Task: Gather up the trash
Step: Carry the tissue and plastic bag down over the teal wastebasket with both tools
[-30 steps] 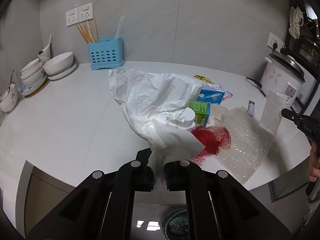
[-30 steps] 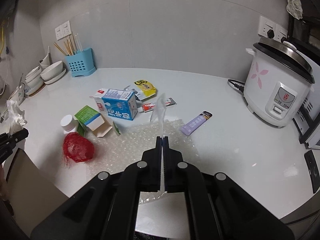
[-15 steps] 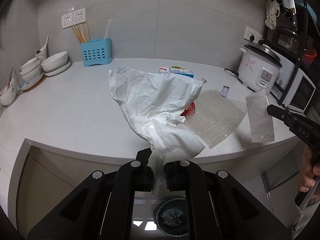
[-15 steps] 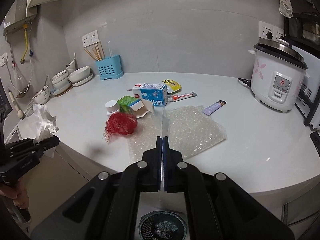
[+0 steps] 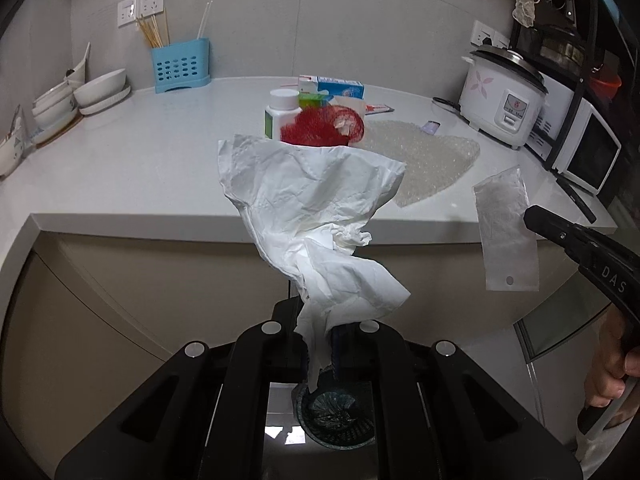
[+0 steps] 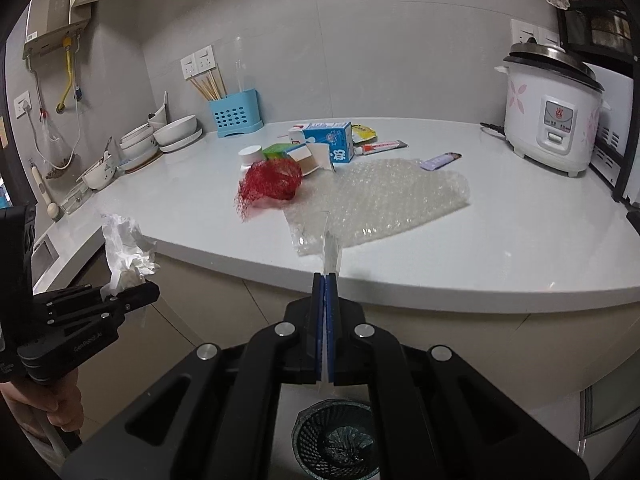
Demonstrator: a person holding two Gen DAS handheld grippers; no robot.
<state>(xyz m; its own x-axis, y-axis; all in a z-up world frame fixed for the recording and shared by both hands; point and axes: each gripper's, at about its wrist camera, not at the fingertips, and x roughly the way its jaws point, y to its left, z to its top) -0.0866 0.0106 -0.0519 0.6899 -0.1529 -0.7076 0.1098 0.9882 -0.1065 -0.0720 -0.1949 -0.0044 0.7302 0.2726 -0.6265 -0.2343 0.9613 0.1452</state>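
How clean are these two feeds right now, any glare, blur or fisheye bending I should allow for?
Left wrist view: sharp, evenly lit; the tissue is bright but keeps its creases; the counter edge bows from fisheye; glare on the floor beside the bin. Right wrist view: also sharp, counter edge curved, walls leaning; the clear bag shows edge-on and is hard to make out against the bubble wrap.
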